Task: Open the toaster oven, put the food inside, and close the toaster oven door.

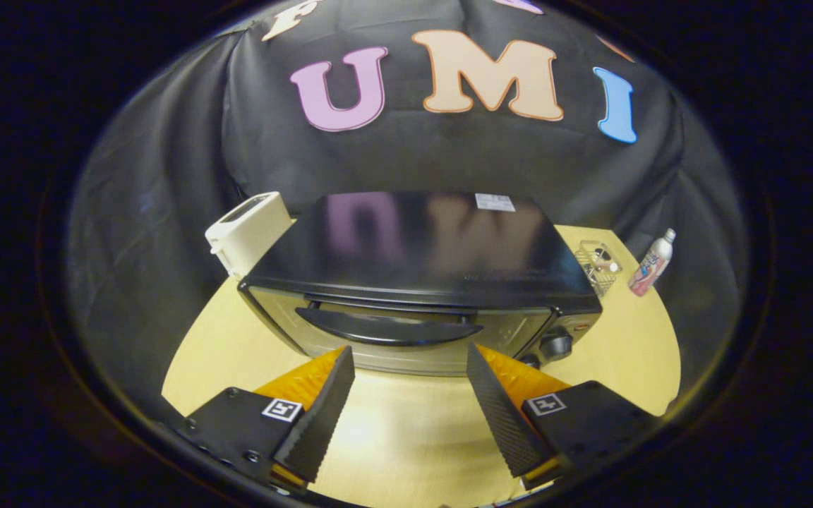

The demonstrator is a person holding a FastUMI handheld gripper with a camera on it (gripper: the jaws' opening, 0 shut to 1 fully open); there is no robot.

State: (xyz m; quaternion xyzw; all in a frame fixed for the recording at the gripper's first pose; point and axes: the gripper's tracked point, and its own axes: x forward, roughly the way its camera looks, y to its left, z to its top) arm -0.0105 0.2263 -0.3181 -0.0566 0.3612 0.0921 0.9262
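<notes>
Gripper view: toaster oven [413, 282], door closed, sits just ahead of the gripper [410, 363], whose jaws are spread apart, holding nothing.

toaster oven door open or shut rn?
Shut. The toaster oven door sits flush against the front, handle up top. The open gripper hovers just before it, holding nothing.
</notes>
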